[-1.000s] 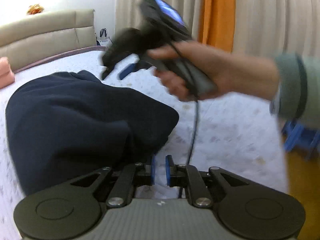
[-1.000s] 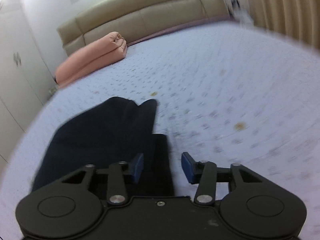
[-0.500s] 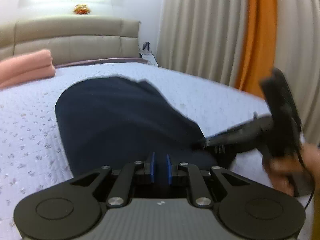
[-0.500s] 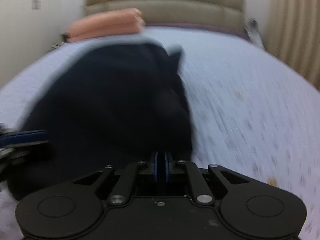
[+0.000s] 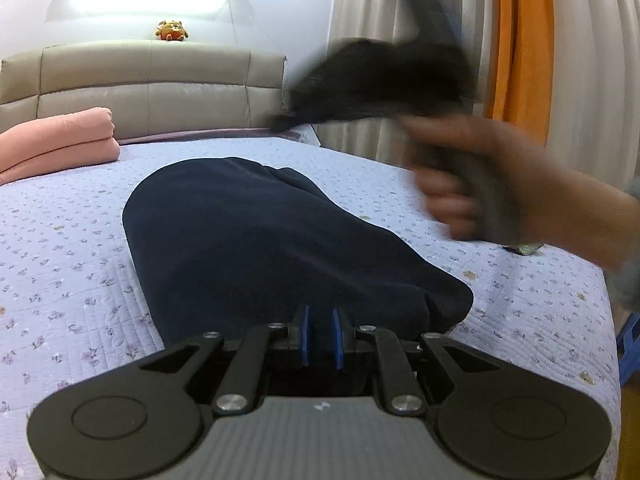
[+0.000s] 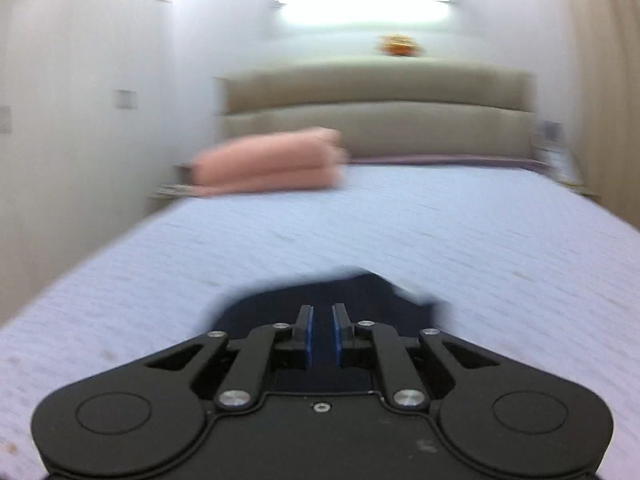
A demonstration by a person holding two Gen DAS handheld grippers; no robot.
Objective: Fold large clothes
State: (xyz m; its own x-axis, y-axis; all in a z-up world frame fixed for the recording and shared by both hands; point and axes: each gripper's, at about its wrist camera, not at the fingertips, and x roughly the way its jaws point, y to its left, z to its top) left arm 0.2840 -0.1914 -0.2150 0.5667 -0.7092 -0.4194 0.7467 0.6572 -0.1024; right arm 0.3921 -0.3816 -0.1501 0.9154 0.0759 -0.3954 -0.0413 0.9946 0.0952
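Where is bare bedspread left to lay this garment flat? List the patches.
Bare bedspread lies left of the navy garment, up to the pink blanket. Another strip runs between garment and headboard. Right of it is crowded: the right gripper swings there.

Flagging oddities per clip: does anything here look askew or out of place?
Nothing looks damaged or spilled. The navy garment lies bunched in a rounded heap on the bedspread, not flat. Both the left tongs and right tongs pinch its fabric. The right-wrist view is motion-blurred.
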